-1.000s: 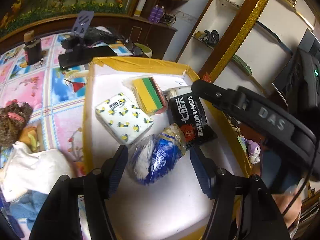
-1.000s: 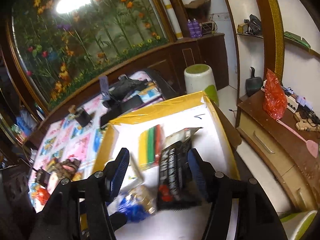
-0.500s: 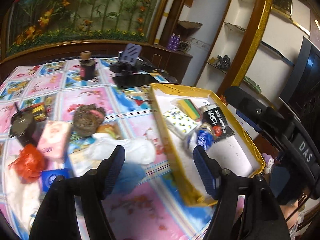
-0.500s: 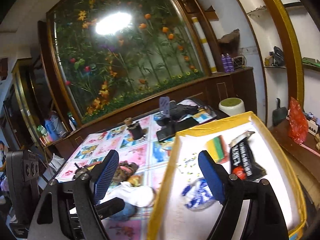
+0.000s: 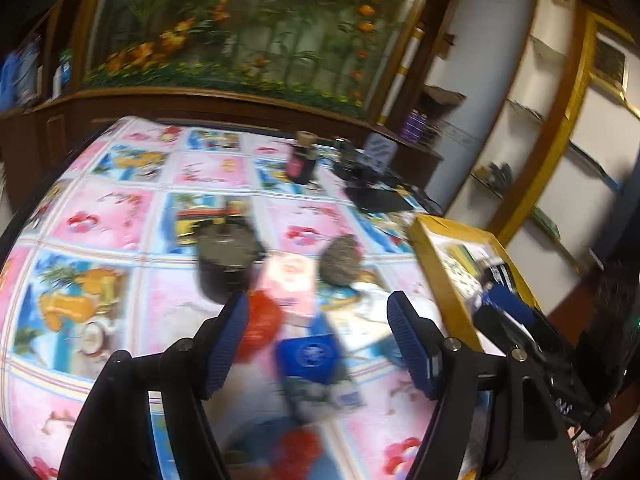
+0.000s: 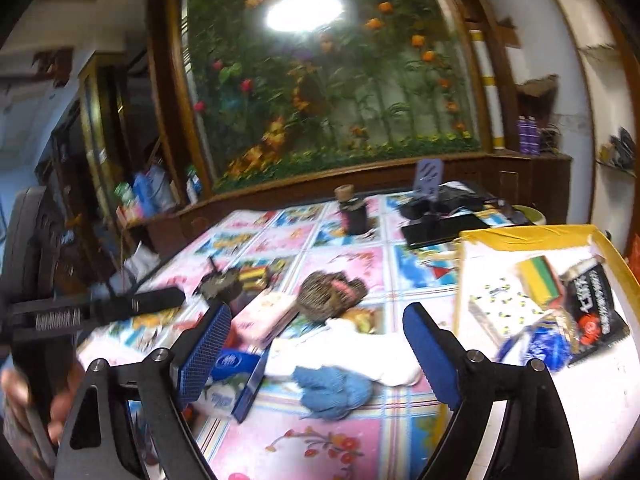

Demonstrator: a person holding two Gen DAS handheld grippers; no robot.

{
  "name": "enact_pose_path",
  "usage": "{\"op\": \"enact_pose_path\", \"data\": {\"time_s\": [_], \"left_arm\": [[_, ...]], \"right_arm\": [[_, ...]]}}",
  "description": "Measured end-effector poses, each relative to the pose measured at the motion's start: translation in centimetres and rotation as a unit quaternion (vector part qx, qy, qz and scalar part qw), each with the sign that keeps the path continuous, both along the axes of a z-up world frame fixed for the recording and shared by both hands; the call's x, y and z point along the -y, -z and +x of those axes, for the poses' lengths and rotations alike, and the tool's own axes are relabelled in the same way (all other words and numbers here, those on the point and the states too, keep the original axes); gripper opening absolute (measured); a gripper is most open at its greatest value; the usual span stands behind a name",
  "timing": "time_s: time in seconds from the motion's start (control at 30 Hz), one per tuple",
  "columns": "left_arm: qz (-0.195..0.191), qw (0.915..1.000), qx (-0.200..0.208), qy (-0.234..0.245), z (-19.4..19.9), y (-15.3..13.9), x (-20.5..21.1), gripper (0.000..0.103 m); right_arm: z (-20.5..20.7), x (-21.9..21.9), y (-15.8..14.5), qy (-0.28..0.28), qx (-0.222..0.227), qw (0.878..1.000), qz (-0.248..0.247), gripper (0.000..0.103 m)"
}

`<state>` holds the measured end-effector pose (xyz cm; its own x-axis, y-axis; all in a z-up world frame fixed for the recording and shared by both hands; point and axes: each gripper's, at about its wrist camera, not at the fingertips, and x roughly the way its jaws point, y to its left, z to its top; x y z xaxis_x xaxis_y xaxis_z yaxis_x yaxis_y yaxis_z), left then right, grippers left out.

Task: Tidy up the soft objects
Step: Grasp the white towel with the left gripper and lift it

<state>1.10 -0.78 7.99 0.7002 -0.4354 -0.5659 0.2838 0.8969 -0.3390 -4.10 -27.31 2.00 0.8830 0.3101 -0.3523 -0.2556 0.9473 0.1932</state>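
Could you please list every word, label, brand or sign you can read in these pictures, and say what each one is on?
No text can be read clearly in either view.
Black packet in the tray: white Chinese characters and a round red mark, too blurred to read.
Blue packet: round white logo, illegible.
Patterned tissue pack: print too small to read.
Blue-grey card: diagonal strokes only, no words.

Pink-and-blue pictured cloth point(image 6: 320, 248) on the table; yellow-rimmed white tray point(image 6: 520, 234); blue knit point(image 6: 332, 390); yellow, green and red striped sponge point(image 6: 538, 280)
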Motion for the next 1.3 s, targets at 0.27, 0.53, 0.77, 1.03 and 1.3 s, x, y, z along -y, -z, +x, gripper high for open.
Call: {"op": "enact_pose_path", "data": {"time_s": [0.27, 0.53, 0.77, 1.03, 1.3], "left_arm": [[-0.036, 0.9974, -0.062, -0.002, 1.3, 2.2, -3.8, 0.07], [0.005, 0.9973, -0.071, -0.019, 1.0, 3.0, -4.6, 0.07], [0.048, 0.9908, -0.124, -0.022, 2.3, 5.6, -4.3, 0.07], [0.127, 0.9824, -0.133, -0.031, 2.8, 7.2, -2.7, 0.013], [0.071, 0.9924, -0.05, -0.086, 1.3, 3.7, -5.3, 0.012]], "right_arm": [[0.6, -0.3, 1.3, -0.033, -0.027, 0.999, 0.006, 0.091], [0.8, 0.3, 1.5, -0.029, -0.036, 0.999, 0.018, 0.091], [0.8, 0.4, 1.6, -0.034, -0.037, 0.999, 0.022, 0.091], [0.8, 0.3, 1.7, -0.04, -0.04, 0.998, 0.024, 0.091], [0.8, -1.5, 2.1, -0.105, -0.06, 0.992, 0.022, 0.091]]}}
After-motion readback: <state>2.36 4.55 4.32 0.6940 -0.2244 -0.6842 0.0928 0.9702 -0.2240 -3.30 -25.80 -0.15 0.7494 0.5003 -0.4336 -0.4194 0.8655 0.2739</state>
